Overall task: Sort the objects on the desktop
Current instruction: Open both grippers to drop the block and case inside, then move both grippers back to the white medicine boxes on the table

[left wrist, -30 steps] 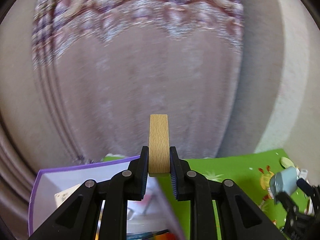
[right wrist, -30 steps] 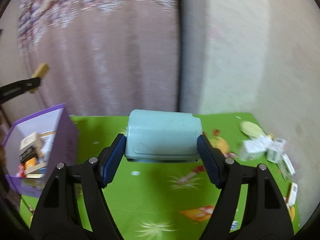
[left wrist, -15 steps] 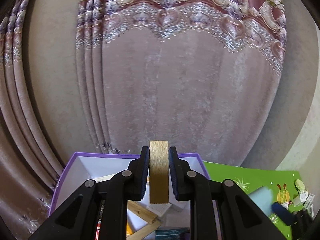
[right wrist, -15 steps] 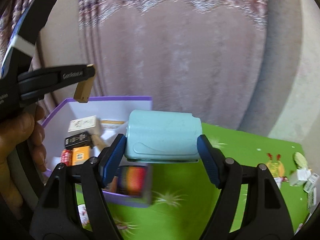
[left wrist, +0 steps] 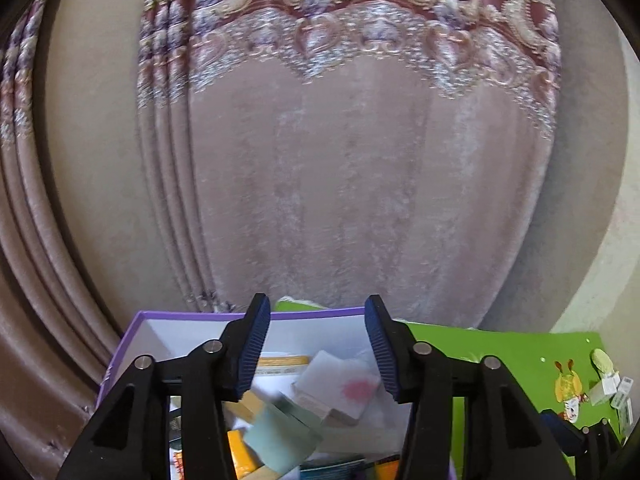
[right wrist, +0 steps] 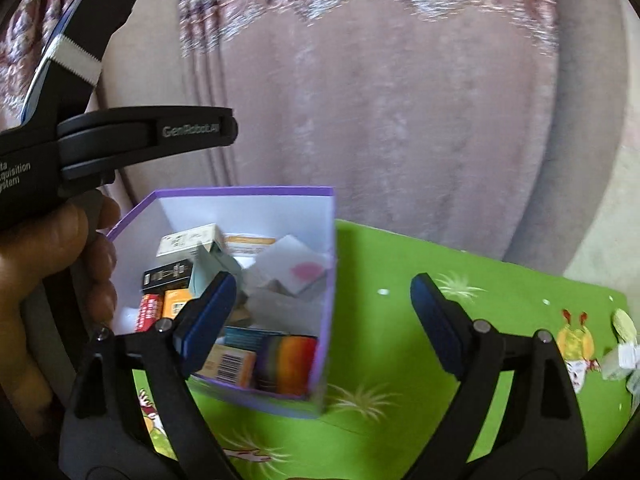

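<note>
Both grippers hover over the purple box [left wrist: 180, 314] [right wrist: 240, 191], which holds several small packages. My left gripper [left wrist: 316, 344] has its jaws opening, with nothing between them. It also shows from the side in the right wrist view as the left gripper [right wrist: 230, 132], held by a hand [right wrist: 52, 260]. A tan wooden block [left wrist: 250, 402] lies blurred in the box below it. My right gripper [right wrist: 322, 292] is opening too and holds nothing. The pale teal case [right wrist: 212, 266] [left wrist: 276, 436] lies tilted among the packages in the box.
The box stands at the left end of a green patterned mat [right wrist: 400, 340] [left wrist: 500, 352]. Small white packets [right wrist: 624, 354] [left wrist: 612, 388] lie at the mat's far right. A pink curtain [left wrist: 340, 180] hangs close behind the box.
The left jaws opened and the wooden block dropped out of them into the box. The right jaws opened and the teal case fell into the box. Both grippers shifted over the box.
</note>
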A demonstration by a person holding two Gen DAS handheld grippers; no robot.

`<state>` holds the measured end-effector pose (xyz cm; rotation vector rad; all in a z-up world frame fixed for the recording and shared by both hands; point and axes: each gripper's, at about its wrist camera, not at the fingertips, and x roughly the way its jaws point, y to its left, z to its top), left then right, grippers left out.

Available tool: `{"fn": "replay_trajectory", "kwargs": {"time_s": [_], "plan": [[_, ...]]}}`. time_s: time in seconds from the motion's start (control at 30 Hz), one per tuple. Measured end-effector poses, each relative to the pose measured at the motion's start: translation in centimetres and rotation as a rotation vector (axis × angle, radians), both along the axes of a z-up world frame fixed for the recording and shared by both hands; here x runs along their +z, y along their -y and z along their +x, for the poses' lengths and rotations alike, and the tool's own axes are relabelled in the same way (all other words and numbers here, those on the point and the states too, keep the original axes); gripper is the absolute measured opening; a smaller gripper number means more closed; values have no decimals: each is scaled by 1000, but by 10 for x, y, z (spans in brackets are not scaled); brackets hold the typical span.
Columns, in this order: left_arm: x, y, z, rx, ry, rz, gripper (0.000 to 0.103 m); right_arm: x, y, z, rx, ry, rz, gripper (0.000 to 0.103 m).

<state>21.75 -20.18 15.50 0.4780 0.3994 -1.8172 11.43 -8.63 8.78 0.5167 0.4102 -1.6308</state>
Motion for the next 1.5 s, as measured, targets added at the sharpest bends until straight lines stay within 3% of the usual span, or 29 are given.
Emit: {"fn": "replay_trajectory", "kwargs": {"time_s": [0.23,0.53,0.7,0.93,1.17,1.37,1.5], "plan": [[6,-12,-42,-142,15,-24,67,-3,-46,-36,-168,1,-33,90],[8,-35,-108,-318,86,-41,75,-23,-117,-109,-414,14,-12,90],[7,-47,-137,-427,70,-40,80,-35,-154,-160,-605,9,16,90],[-10,-68,-188,-546,117,-16,82,-52,-197,-223,-905,23,77,90],[-41,-99,-259,-804,124,61,82,-75,-225,-278,-1199,150,104,90],[-98,-127,-332,-1102,136,164,82,-89,-248,-326,-1416,360,83,90],[-134,-133,-380,-1198,131,275,82,-87,-257,-344,-1485,420,59,90]]}}
